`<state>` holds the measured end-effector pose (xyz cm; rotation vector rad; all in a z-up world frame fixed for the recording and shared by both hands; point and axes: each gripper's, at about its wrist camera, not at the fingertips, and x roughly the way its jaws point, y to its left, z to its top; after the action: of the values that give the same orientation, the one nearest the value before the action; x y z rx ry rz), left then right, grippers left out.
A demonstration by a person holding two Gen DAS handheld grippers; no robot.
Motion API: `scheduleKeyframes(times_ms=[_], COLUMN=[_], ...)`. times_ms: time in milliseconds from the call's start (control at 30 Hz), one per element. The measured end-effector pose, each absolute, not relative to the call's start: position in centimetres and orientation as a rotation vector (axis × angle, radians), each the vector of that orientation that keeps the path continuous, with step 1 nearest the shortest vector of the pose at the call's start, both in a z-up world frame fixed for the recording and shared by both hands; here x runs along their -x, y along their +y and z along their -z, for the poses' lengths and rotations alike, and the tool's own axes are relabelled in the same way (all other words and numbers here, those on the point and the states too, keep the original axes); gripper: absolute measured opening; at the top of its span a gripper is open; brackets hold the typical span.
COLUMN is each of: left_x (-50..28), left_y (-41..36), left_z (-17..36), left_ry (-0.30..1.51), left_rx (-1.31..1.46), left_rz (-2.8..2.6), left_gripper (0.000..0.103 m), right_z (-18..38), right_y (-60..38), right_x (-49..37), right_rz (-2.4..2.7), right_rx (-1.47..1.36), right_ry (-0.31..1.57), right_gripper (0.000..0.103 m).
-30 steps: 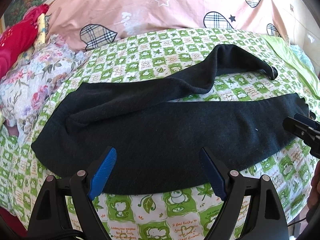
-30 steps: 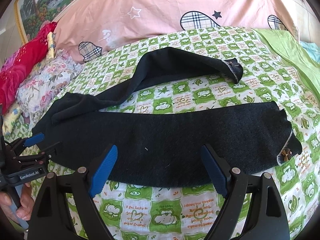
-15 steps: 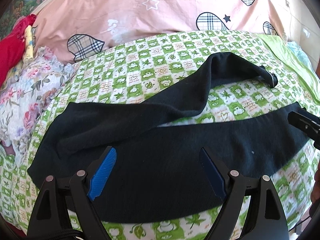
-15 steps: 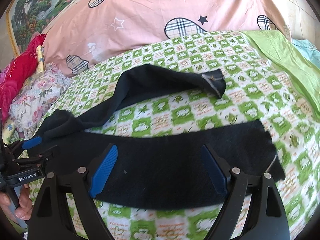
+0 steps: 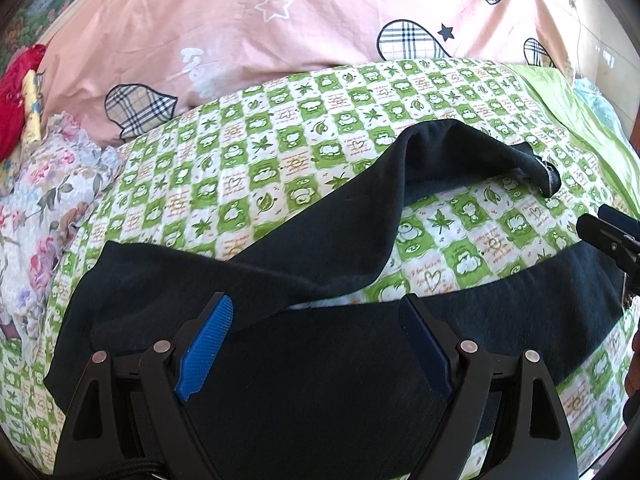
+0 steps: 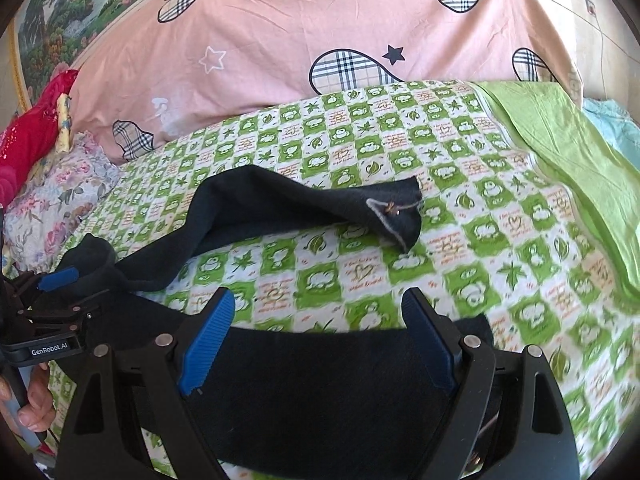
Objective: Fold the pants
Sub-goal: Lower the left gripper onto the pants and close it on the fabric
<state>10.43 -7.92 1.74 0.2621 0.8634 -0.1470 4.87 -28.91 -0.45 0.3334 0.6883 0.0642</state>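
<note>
Black pants [image 5: 328, 368] lie spread on a green-and-white checked bedsheet [image 5: 280, 152]. The near leg runs left to right, and the far leg [image 6: 256, 216] bends away with its cuff turned up. My left gripper [image 5: 316, 348] is open, low over the waist end of the near leg. My right gripper [image 6: 318, 340] is open, low over the cuff end of the near leg. Each gripper shows at the edge of the other's view: the right one [image 5: 612, 236], the left one [image 6: 52, 304].
A large pink pillow [image 6: 320, 32] with plaid hearts lies along the back. A floral cloth [image 5: 36, 200] and a red cloth [image 6: 28, 140] are at the left. A plain green sheet [image 6: 560, 152] is at the right.
Both grippers have moved forward and down over the near leg, so the pants fill more of each view. Both stayed open.
</note>
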Motion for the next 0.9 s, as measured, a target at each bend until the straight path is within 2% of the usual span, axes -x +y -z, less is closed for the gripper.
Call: scheduleKeyframes(times_ms=[733,833,867,900], left_x=[-18.5,-19.8,-20.1,-20.3], left_y=[-12.7,-13.2,-13.3,-13.4], left_z=[0.9,1.8,2.1,2.3], left_ry=[0.917,0.931,0.933,0.935], left_rx=[-0.356,-0.378,-0.393,-0.405], left_rz=[0.094,0.091,0.090,0.093], left_gripper=[0.086,0.086,0.083,0.073], right_z=[2.3,2.8,2.9,3.1], right_y=[-30.1,-30.1,-30.0,-30.1], right_x=[-13.2,-14.3,-14.5,-14.9], right_rz=[-0.084,-0.091,-0.091,-0.091], right_rx=[-0.116,-0.071,-0.057,-0.038], right_ry=[0.767,0.778,0.781,0.781], right_gripper=[0.085,0.076,0.073,0.066])
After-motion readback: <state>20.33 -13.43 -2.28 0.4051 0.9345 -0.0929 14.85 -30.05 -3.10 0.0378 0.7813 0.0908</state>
